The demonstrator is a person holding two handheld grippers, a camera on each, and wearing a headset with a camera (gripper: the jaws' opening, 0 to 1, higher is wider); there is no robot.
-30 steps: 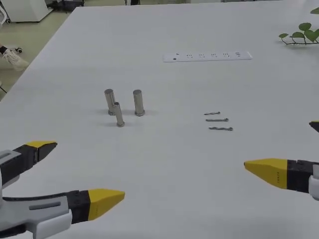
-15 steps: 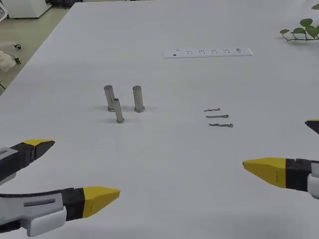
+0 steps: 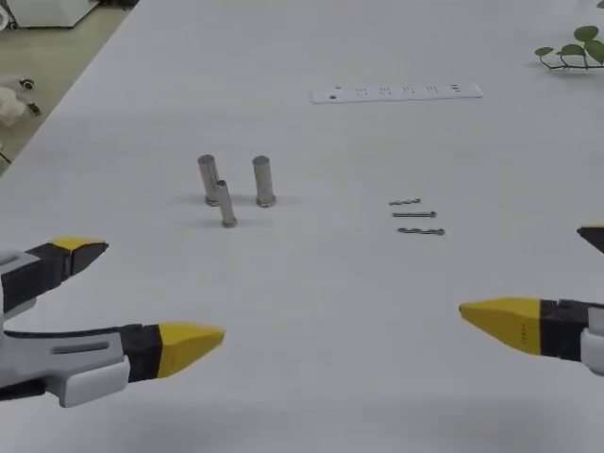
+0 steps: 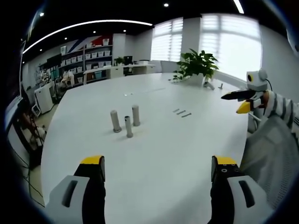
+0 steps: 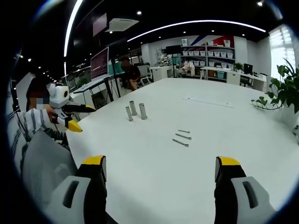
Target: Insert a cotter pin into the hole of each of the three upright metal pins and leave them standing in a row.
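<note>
Yellow plastic tips cap both jaws of each gripper you hold low over the smooth white table [image 3: 330, 311]. Your left gripper [image 3: 162, 291], at the near left edge in the head view, has its jaws spread wide with nothing between them. Your right gripper [image 3: 524, 272], at the near right edge, is spread just as wide and grips nothing. Each gripper view bears this out: two grey-and-black jaws rise far apart from the bottom, with bare tabletop between them.

Three upright metal pins [image 3: 226, 203] stand left of centre, well ahead of the left gripper. They are smooth grey cylinders, each seeming to flare slightly at the foot. Two stand side by side at the back, and a thinner one stands just in front of the left one, so the group forms a tight cluster rather than a row. Their holes are too small to make out.

Three cotter pins [image 3: 413, 214] lie flat on the table to the right, well apart from the metal pins. They are thin wire pieces, roughly parallel, one behind another.

Farther back lies one long white power strip [image 3: 396, 92], and one leafy green plant [image 3: 571, 49] trails at the far right corner.
</note>
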